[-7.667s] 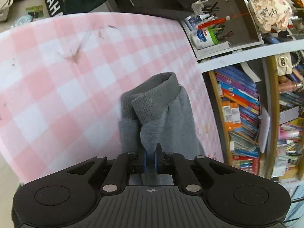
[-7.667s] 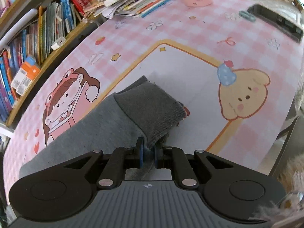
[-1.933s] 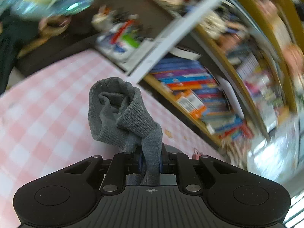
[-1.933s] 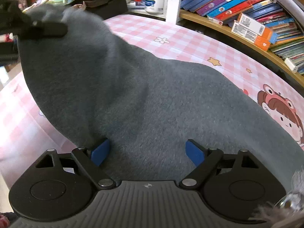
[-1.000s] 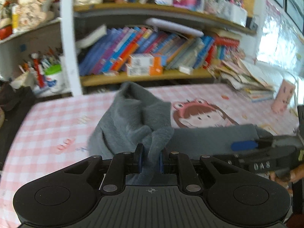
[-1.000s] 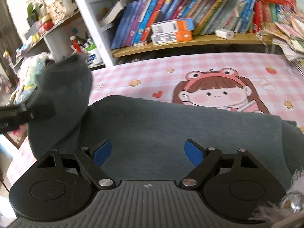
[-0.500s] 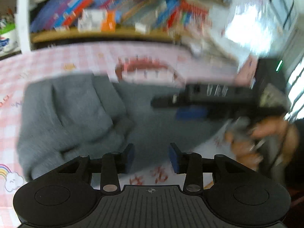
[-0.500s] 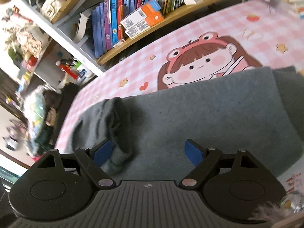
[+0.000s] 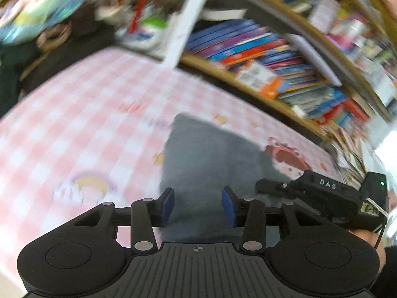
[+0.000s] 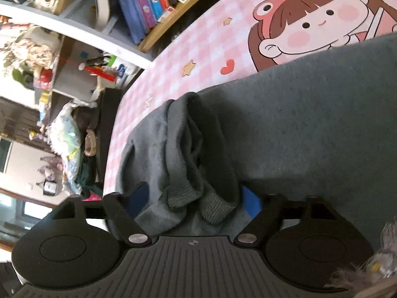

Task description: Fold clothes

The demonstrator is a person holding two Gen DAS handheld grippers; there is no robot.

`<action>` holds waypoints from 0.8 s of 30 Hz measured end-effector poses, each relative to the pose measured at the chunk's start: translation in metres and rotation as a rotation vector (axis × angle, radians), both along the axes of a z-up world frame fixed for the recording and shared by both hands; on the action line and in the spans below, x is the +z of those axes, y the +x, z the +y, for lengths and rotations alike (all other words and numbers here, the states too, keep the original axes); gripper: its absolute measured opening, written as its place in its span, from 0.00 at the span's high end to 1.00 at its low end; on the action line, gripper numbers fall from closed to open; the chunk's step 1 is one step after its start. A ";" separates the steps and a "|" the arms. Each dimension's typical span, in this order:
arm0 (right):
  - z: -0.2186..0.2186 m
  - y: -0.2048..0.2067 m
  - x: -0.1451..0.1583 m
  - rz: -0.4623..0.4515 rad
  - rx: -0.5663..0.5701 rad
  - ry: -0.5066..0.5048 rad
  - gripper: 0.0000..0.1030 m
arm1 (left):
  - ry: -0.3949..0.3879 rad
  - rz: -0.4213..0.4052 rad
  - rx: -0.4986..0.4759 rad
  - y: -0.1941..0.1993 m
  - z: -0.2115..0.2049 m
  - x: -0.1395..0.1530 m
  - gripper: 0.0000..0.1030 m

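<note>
A grey sweater (image 9: 206,159) lies flat on the pink checked tablecloth (image 9: 82,129); the left wrist view is blurred. My left gripper (image 9: 197,204) is open just above the sweater's near part, nothing between its blue pads. In the right wrist view the grey sweater (image 10: 310,124) fills the right side, and its sleeve with the ribbed cuff (image 10: 211,206) lies folded back over the body. My right gripper (image 10: 192,201) is open, its pads on either side of the cuff without closing on it. The right gripper's black body (image 9: 322,193) shows at the right of the left wrist view.
A bookshelf (image 9: 285,57) packed with books runs along the table's far side. A cartoon girl print (image 10: 317,27) on the cloth lies beyond the sweater. A white shelf with pens and bottles (image 10: 104,69) and a dark heap of things (image 10: 82,149) sit off the table's left end.
My left gripper has let go of the sleeve and opened, then swung back toward the table's left end. The sleeve now lies on the sweater body. The right gripper moved down over the cuff.
</note>
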State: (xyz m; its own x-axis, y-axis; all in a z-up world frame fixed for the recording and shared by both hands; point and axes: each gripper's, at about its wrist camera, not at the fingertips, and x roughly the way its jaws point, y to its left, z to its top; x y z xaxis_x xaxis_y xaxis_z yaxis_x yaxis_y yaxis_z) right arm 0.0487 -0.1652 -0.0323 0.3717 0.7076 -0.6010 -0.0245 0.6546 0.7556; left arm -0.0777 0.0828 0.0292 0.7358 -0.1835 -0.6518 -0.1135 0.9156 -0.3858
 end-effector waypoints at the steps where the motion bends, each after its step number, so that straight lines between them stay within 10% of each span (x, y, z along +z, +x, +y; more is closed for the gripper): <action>1: 0.001 0.000 0.000 0.000 -0.002 0.002 0.66 | -0.003 0.008 0.028 -0.002 0.005 -0.002 0.59; 4: -0.001 -0.008 0.010 -0.046 -0.005 0.036 0.79 | -0.011 0.032 0.112 -0.006 0.019 -0.008 0.59; 19: -0.013 -0.024 0.002 -0.058 -0.053 -0.086 0.78 | 0.005 -0.007 -0.003 0.006 0.007 -0.003 0.59; 24: -0.017 -0.038 0.031 -0.191 -0.066 -0.035 0.79 | 0.009 -0.026 0.014 0.004 0.011 -0.001 0.59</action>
State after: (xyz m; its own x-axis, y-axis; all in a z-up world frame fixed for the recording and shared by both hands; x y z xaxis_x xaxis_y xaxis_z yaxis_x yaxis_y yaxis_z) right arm 0.0111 -0.1824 -0.0017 0.5260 0.6580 -0.5388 -0.1214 0.6851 0.7182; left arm -0.0737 0.0943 0.0287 0.7553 -0.1674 -0.6337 -0.1162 0.9173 -0.3808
